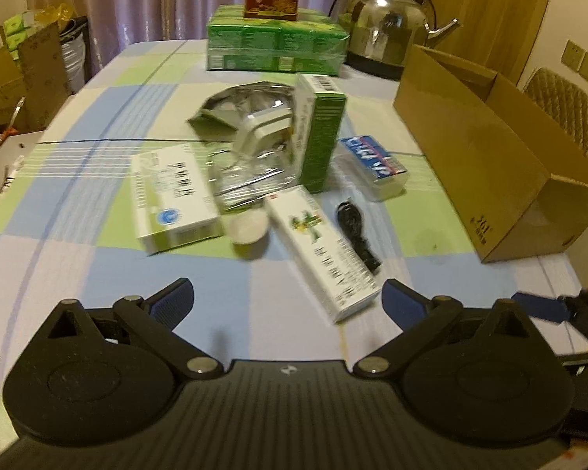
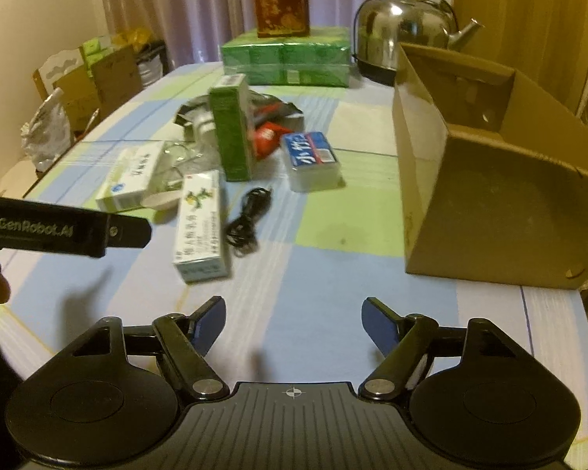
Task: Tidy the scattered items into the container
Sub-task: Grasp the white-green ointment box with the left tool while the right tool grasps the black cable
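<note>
Both hand-held grippers, left [image 1: 288,299] and right [image 2: 294,319], hang wide apart and empty over the desk [image 2: 317,313], probably lining up a first pick. The items lie clustered mid-desk: long box [image 2: 200,223], cable [image 2: 247,215]. The carton [image 2: 490,196] stands right, its floor hidden.

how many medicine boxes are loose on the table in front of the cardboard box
3: one white box lying flat at left, one long white box nearest the grippers, one green box standing upright. The foil bag may hide more.
</note>
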A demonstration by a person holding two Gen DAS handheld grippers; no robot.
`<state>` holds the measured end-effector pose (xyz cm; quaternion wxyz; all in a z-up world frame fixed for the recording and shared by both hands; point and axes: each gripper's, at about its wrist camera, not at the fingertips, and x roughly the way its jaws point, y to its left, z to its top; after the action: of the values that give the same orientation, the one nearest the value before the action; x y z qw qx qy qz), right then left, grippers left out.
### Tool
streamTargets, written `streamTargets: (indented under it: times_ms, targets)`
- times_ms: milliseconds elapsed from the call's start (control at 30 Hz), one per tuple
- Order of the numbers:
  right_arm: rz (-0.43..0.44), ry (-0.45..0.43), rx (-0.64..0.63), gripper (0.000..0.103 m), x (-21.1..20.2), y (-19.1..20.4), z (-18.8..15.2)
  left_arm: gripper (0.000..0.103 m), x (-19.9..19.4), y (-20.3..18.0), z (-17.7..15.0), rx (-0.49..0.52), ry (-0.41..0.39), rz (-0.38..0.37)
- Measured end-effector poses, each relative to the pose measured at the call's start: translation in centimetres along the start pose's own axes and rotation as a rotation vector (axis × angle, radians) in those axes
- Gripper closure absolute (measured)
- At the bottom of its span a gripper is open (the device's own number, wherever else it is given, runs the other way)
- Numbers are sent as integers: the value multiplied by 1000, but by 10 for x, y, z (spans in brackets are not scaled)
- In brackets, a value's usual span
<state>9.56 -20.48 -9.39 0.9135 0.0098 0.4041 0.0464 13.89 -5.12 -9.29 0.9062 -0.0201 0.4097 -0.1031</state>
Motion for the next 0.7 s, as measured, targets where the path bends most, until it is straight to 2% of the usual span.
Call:
streamTargets:
  times_ms: [200,300,400,467,567,633,700]
  targets:
    - [-19,27,15,29,16,-18,-5,14,34,-17,-4,6,21,-40]
    - [-29,31,28,29,21,-27,-6,21,48,-25,-5,31,35,-34]
    - [-29,36,33,29,25,-31,-7,30,58,-29,-7,54,51,-34]
    - [-23,34,33,29,28,-32,-6,45,59,-27,-8,57,63,-25]
    - [-1,34,25,29,33,-28,-5,61,54,-17,-12,63,74,-16]
    - [16,26,17,29,35,-23,-3,65,49,-8,-15,74,76,20]
    - [40,15,16,29,37,-18,1,65,44,2,-16,60,80,22]
